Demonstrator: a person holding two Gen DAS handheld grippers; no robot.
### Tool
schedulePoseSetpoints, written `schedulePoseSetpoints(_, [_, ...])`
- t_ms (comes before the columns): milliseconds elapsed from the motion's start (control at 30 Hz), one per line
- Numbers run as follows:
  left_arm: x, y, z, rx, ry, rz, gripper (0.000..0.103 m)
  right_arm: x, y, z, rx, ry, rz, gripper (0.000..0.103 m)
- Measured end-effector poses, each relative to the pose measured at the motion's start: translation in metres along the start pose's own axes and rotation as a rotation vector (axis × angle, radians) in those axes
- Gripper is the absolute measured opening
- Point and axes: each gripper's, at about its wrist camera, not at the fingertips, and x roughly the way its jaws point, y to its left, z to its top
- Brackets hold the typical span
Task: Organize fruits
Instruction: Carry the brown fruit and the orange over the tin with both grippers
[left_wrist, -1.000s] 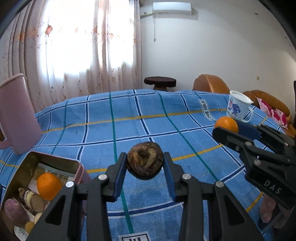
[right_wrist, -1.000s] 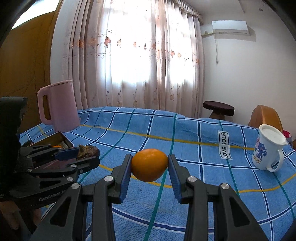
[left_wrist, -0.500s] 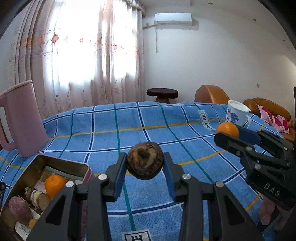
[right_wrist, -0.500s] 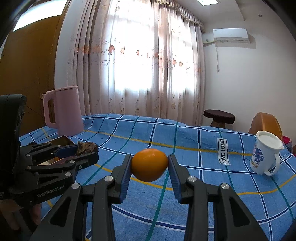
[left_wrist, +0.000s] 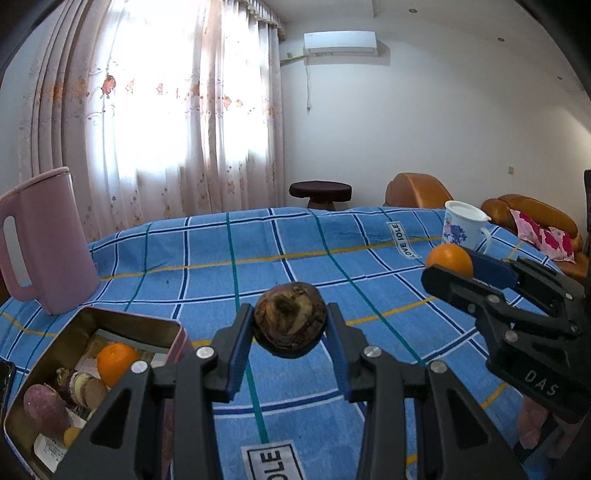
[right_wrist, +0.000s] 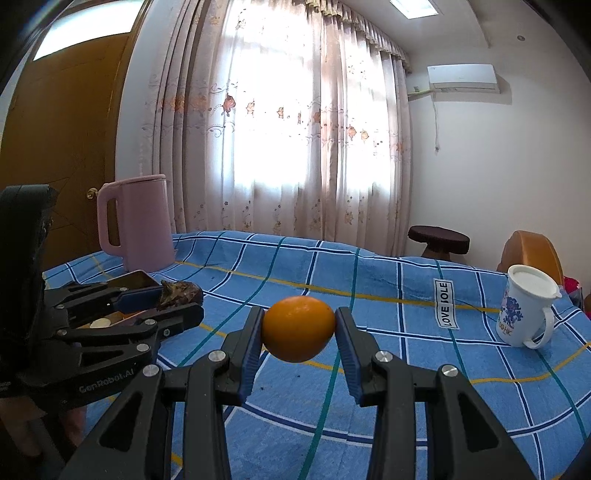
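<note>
Looking along the left gripper (left_wrist: 290, 334), its blue pads clamp a dark brown, wrinkled fruit (left_wrist: 290, 319) held above the counter (left_wrist: 258, 251), which is covered by a blue checked cloth. Down at the lower left sits an open metal tin (left_wrist: 129, 323) holding an orange (left_wrist: 116, 362), a purple tuber (left_wrist: 46, 408) and other pieces. A pink jug (left_wrist: 40, 240) stands behind the tin. At the right edge, the right gripper (left_wrist: 463, 266) carries an orange fruit (left_wrist: 448, 258), with a white flowered mug (left_wrist: 463, 227) beyond it.

From the right wrist view, the right gripper (right_wrist: 299, 330) pinches the orange fruit (right_wrist: 298, 328) between both pads, clear of the cloth. The left gripper (right_wrist: 181, 301) appears at the left with the brown fruit (right_wrist: 179, 291) in its grip, near the tin (right_wrist: 136, 278). The jug (right_wrist: 142, 221) stands at the back left, the mug (right_wrist: 524, 308) on the right.
</note>
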Motion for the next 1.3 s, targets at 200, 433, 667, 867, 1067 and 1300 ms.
schedulePoseSetpoints(200, [-0.011, 0.01, -0.006, -0.02, 0.011, -0.008, 0.04, 0.002, 0.014, 0.0, -0.002, 0.026, 0.042, 0.041])
schedulePoseSetpoints(433, [-0.025, 0.032, -0.014, -0.054, 0.026, 0.006, 0.041, 0.009, 0.042, 0.01, -0.035, 0.028, 0.094, 0.041])
schedulePoseSetpoints(667, [-0.041, 0.054, -0.018, -0.084, 0.019, 0.026, 0.04, 0.018, 0.071, 0.019, -0.067, 0.029, 0.139, 0.041])
schedulePoseSetpoints(867, [-0.056, 0.076, -0.018, -0.103, 0.01, 0.065, 0.04, 0.027, 0.091, 0.03, -0.07, 0.035, 0.191, 0.041])
schedulePoseSetpoints(1067, [-0.067, 0.1, -0.02, -0.128, 0.013, 0.117, 0.04, 0.039, 0.117, 0.042, -0.09, 0.041, 0.248, 0.041])
schedulePoseSetpoints(1300, [-0.074, 0.123, -0.028, -0.162, 0.029, 0.159, 0.041, 0.058, 0.148, 0.046, -0.123, 0.075, 0.292, 0.041])
